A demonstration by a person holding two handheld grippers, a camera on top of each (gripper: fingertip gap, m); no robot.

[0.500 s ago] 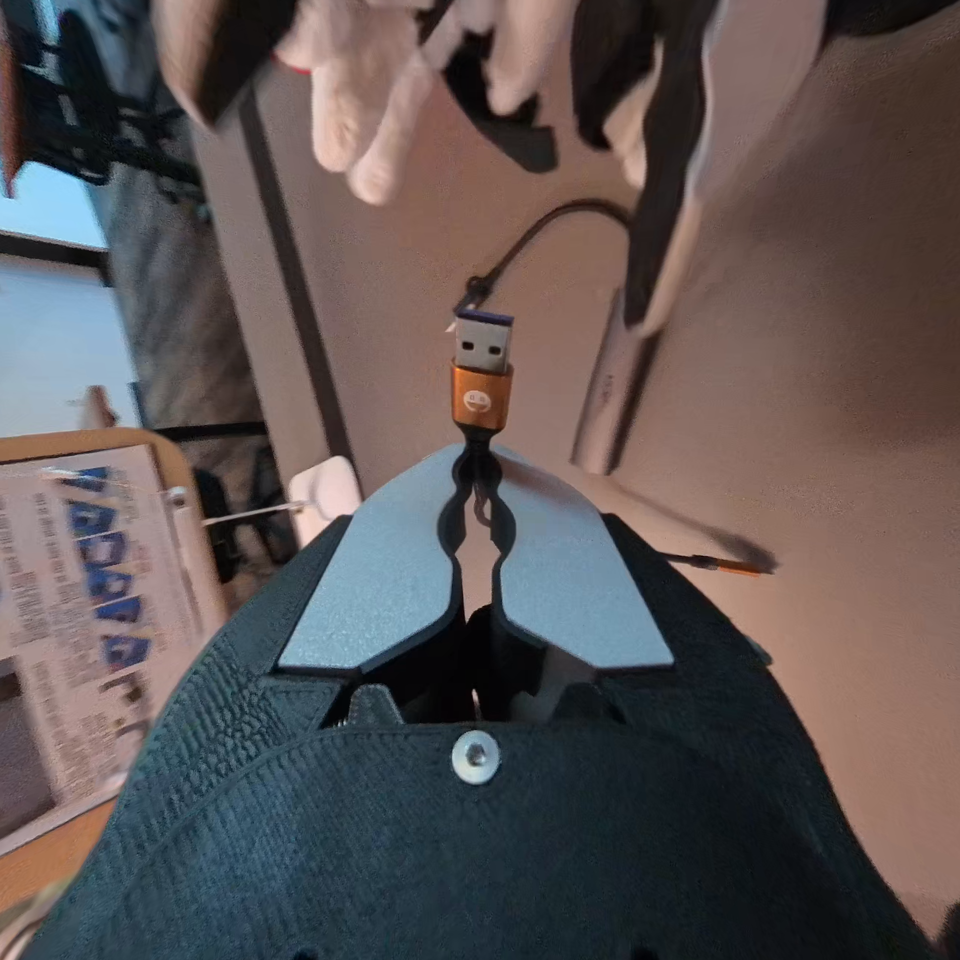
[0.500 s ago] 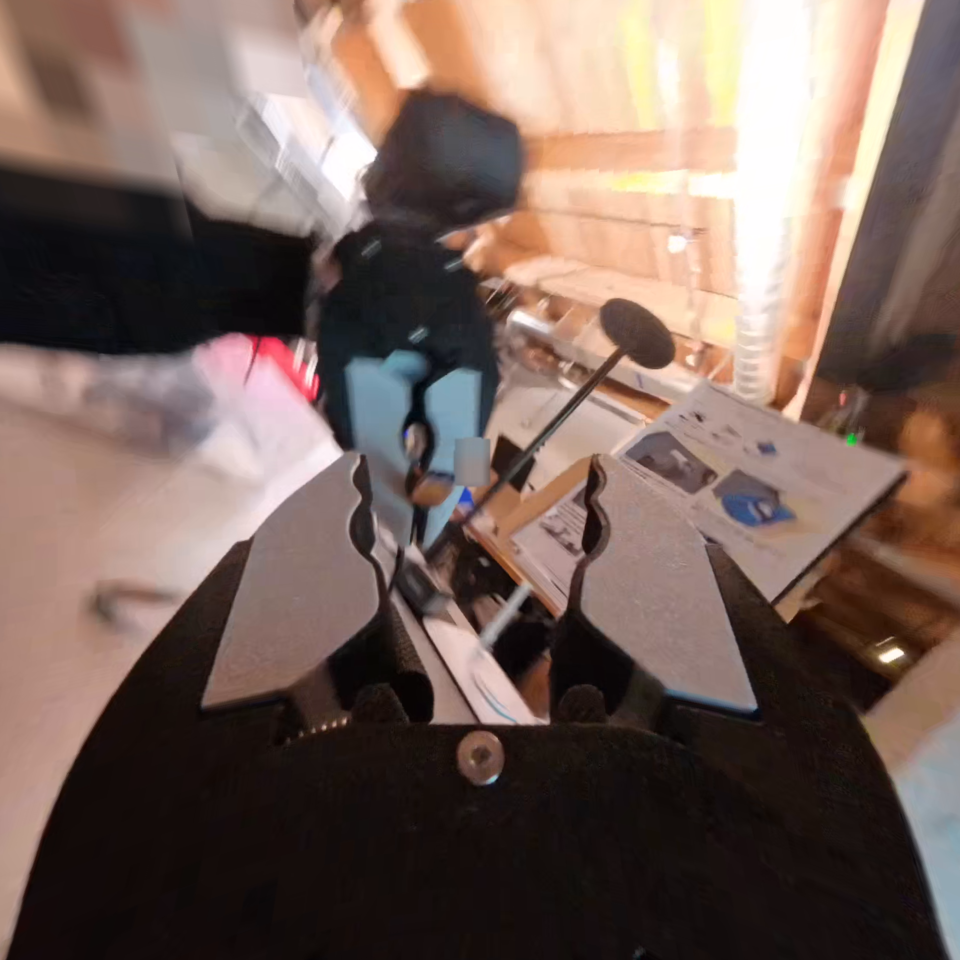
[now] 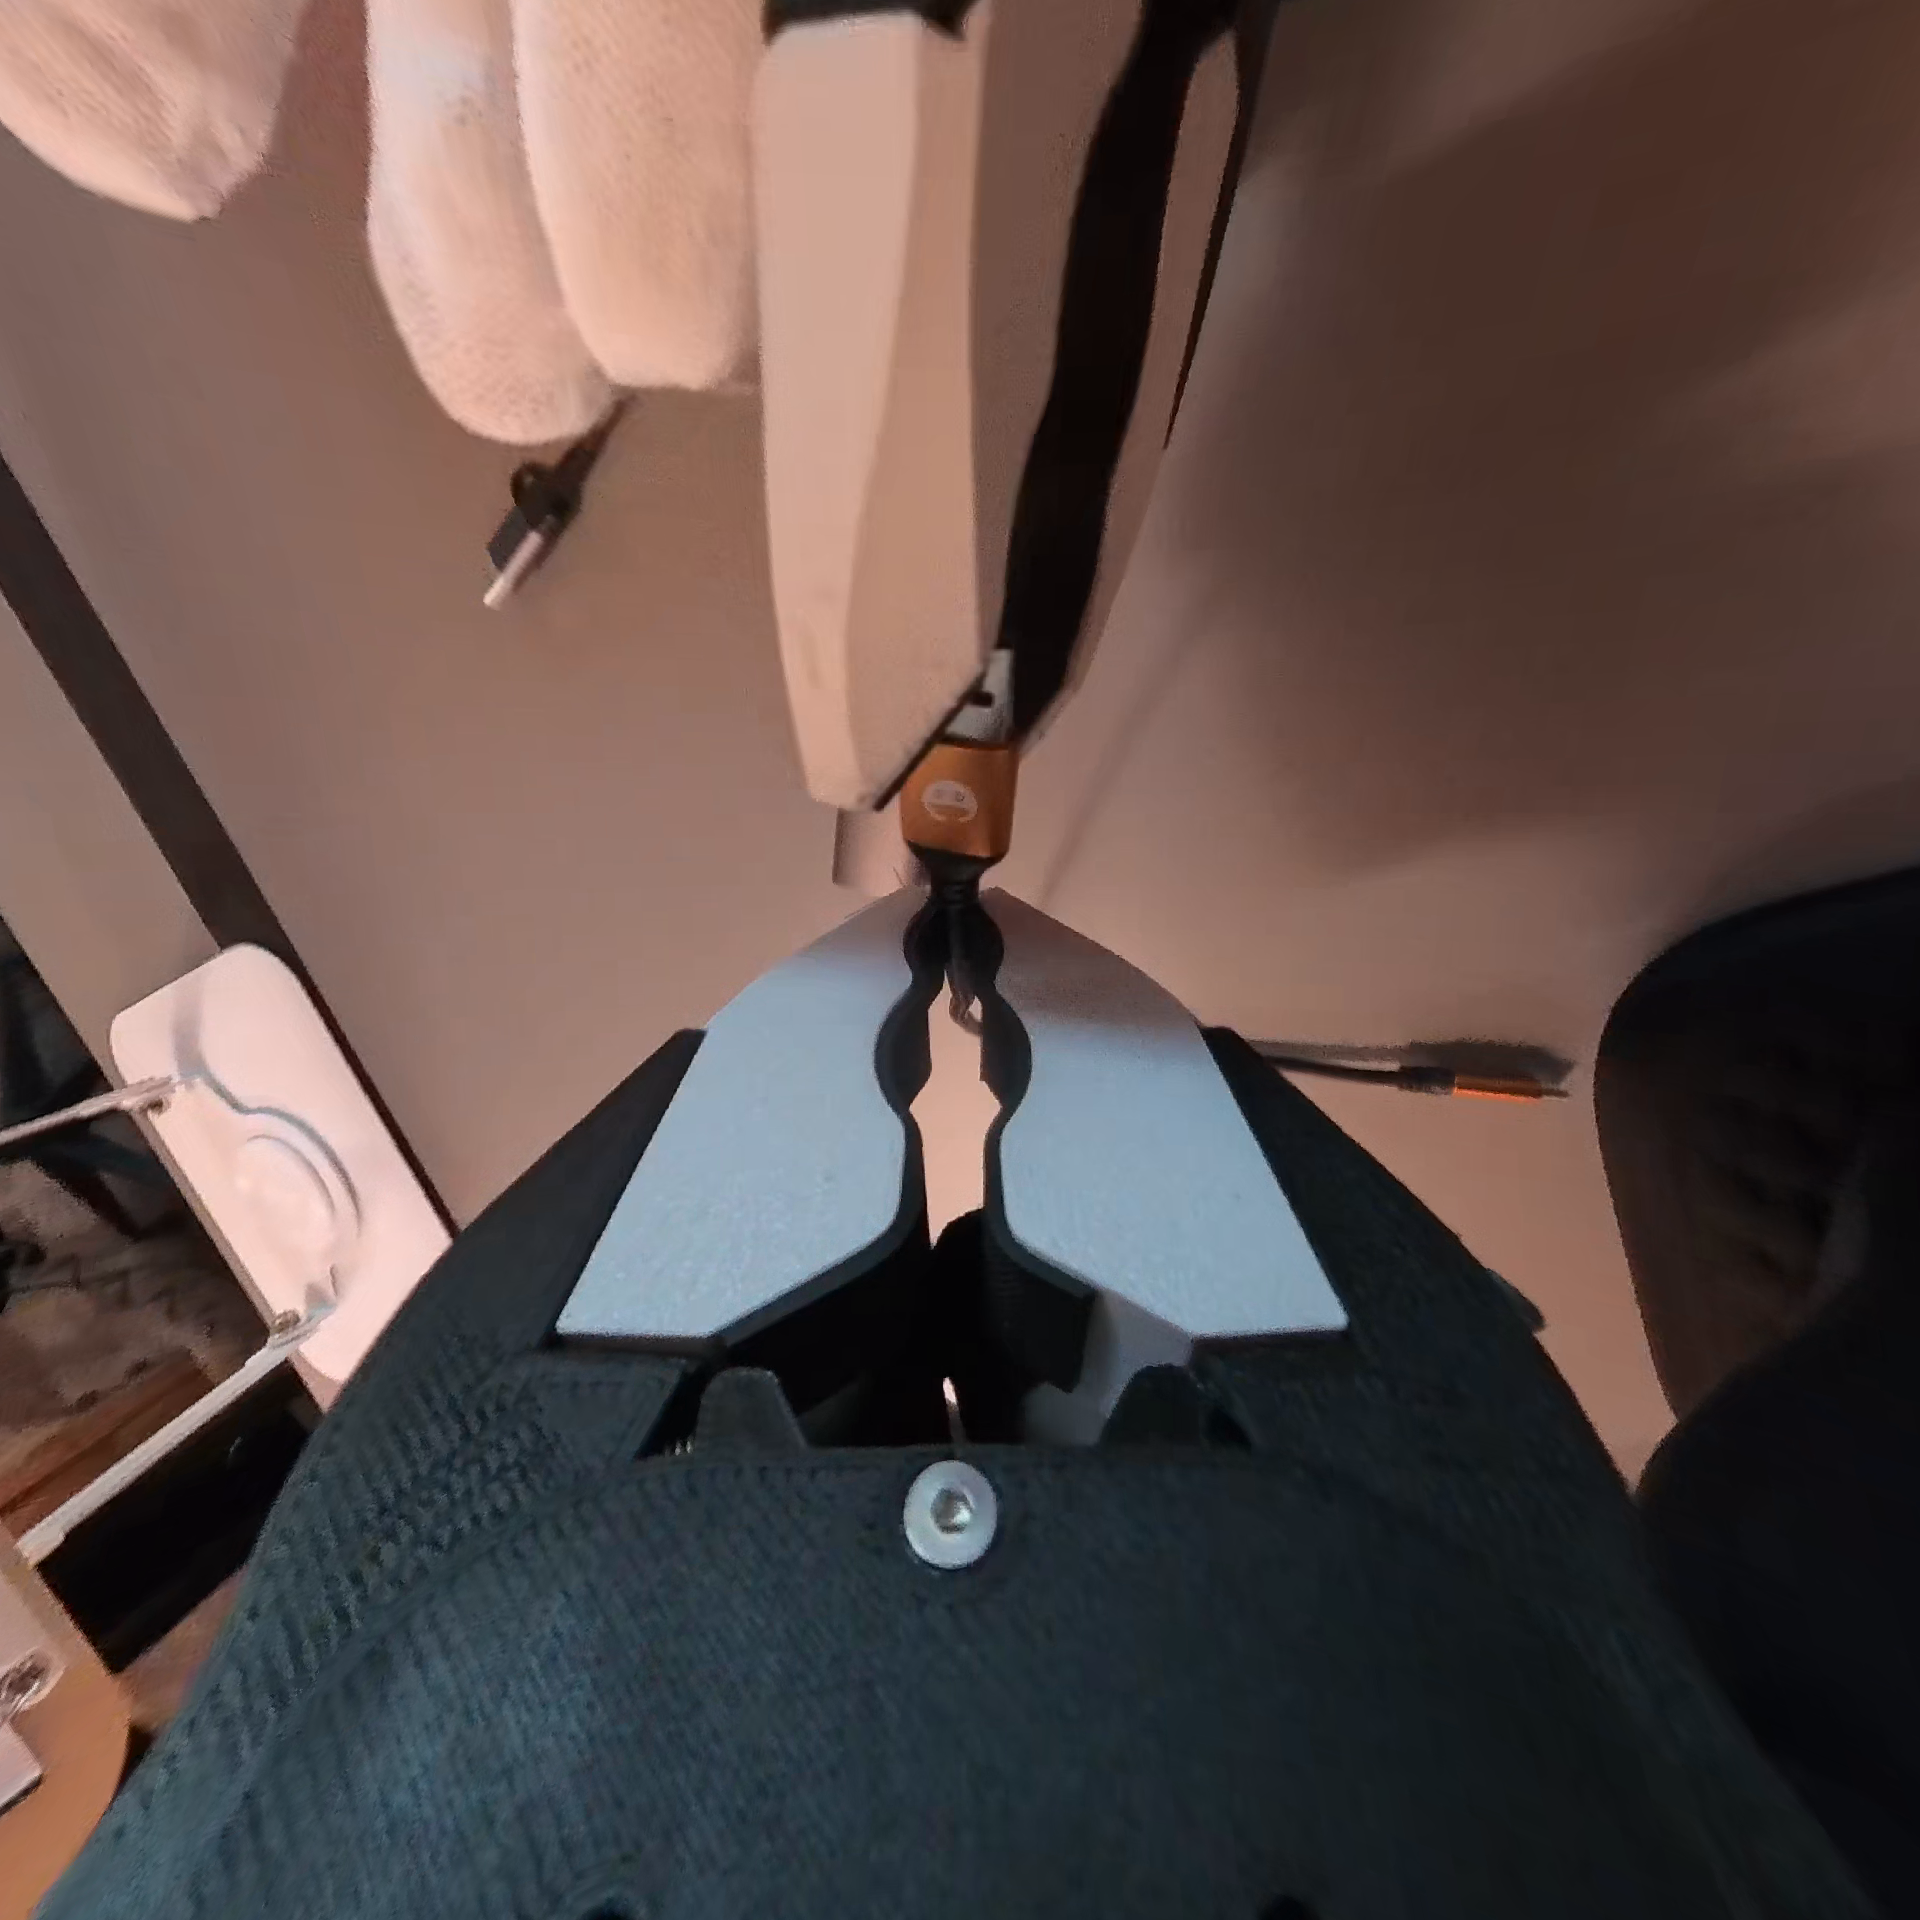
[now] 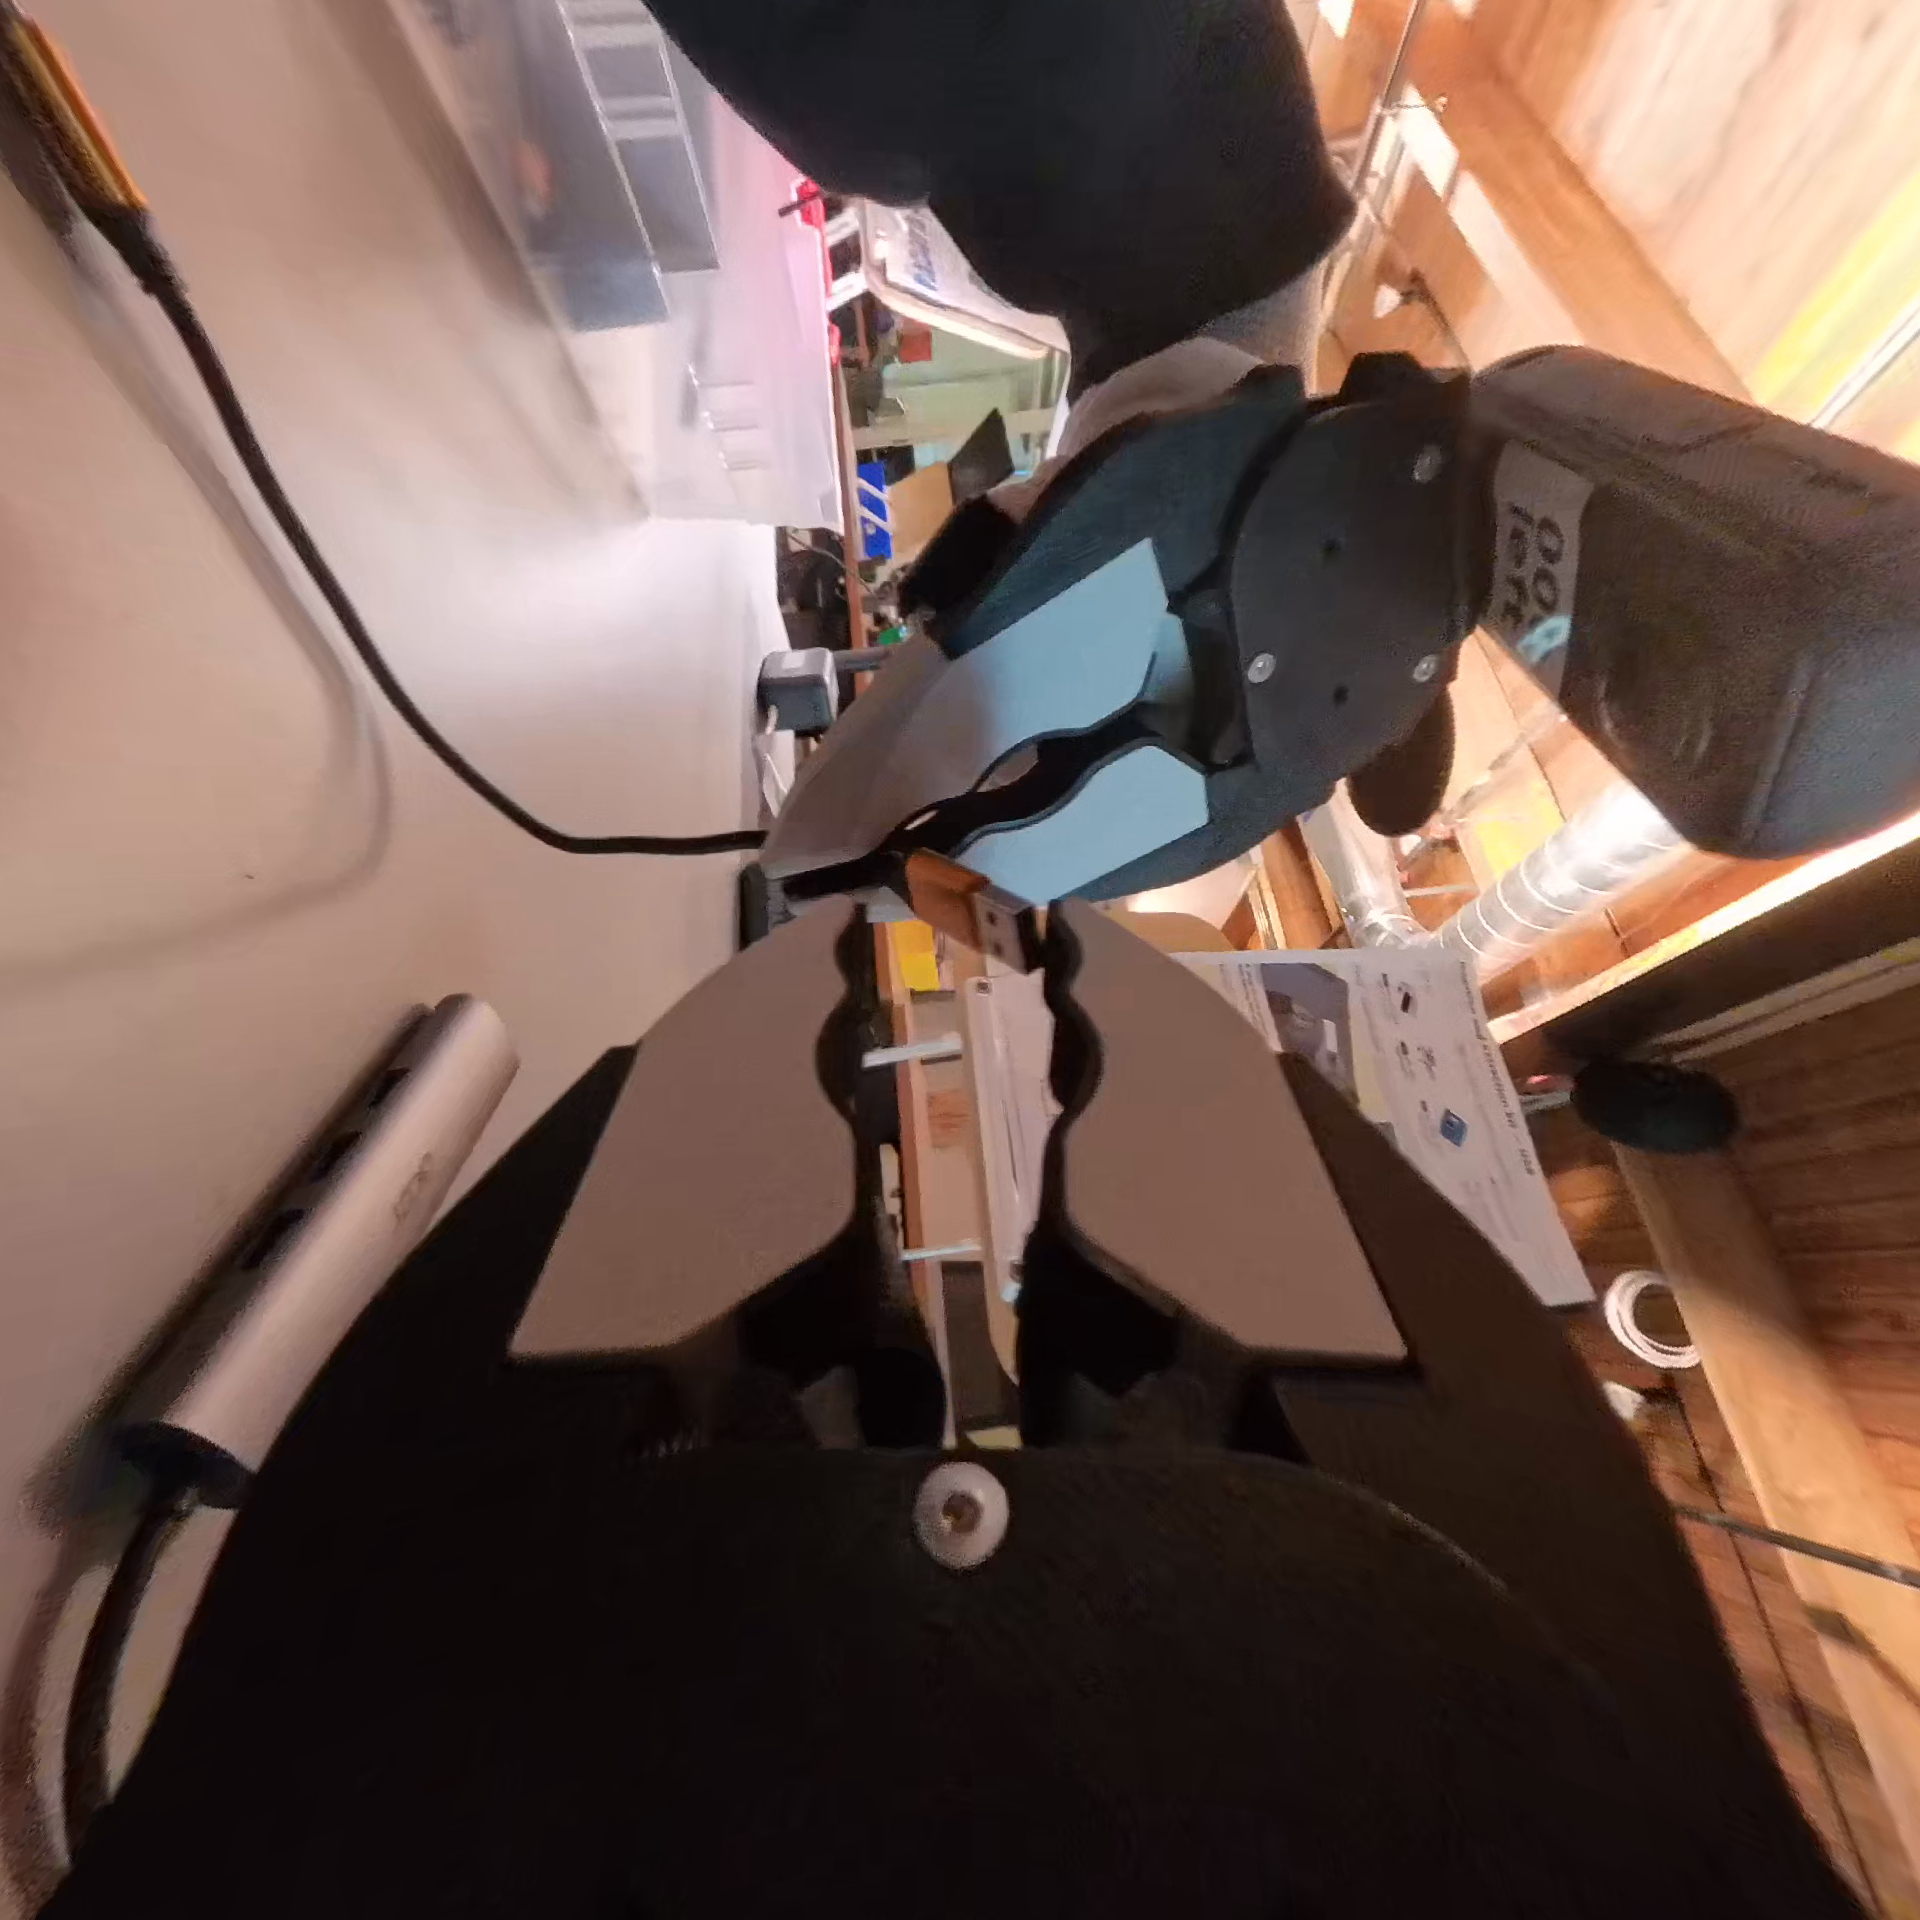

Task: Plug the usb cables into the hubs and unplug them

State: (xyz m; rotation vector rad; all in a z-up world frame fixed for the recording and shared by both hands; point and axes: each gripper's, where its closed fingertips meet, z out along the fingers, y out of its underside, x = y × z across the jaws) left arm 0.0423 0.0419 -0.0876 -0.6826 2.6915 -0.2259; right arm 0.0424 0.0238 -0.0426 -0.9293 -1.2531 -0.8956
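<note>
- Left gripper (image 3: 954, 902): fingers pinch the black cable just behind the orange-sleeved USB plug (image 3: 956, 805), whose metal tip sits between the right gripper's fingers.
- Right gripper (image 4: 951, 935): fingers spread apart around the plug tip, not clamping it.
- Silver bar-shaped USB hub (image 4: 322, 1226) lies on the pale bench (image 4: 260, 727), left of the right gripper.
- A white-gloved hand (image 3: 520, 208) appears above.

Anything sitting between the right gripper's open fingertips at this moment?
Yes. In the right wrist view, the metal tip of the orange USB plug, held by the left gripper, sits between the right gripper fingertips.
</note>
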